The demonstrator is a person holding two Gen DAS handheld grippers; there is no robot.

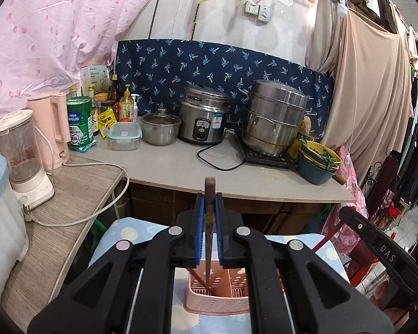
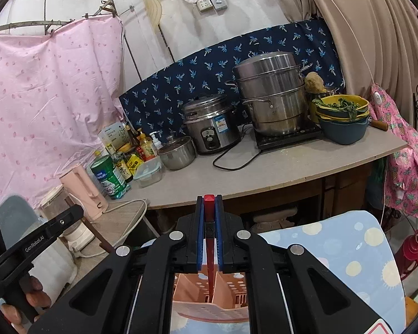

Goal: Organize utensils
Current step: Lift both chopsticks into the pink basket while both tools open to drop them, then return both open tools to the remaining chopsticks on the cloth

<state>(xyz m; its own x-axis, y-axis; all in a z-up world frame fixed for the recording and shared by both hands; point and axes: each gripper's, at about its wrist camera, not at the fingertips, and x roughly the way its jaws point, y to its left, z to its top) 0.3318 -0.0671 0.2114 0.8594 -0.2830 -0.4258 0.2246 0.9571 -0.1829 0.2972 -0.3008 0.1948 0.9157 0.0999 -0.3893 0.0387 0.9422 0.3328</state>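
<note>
Left wrist view: brown chopstick pinched upright between the blue pads of the left gripper, blunt top standing above the jaws, thin end reaching down into the pink utensil holder. A red stick already leans in the holder's left compartment.

Right wrist view: red chopstick clamped the same way in the right gripper, jaws narrow around it, tip down between the holder's inner dividers. Which compartment it is entering, cannot tell.

Holder: salmon-pink plastic, perforated walls, slotted floor, divided inside. It sits on a blue cloth with pale dots, below and in front of the grey countertop.

Step in hand, as judged: lowering both sticks into the holder. To do well: keep each stick vertical, clear the divider edges, let the tip reach the floor before easing the jaws. The holder is light and may tip if nudged sideways.
</note>
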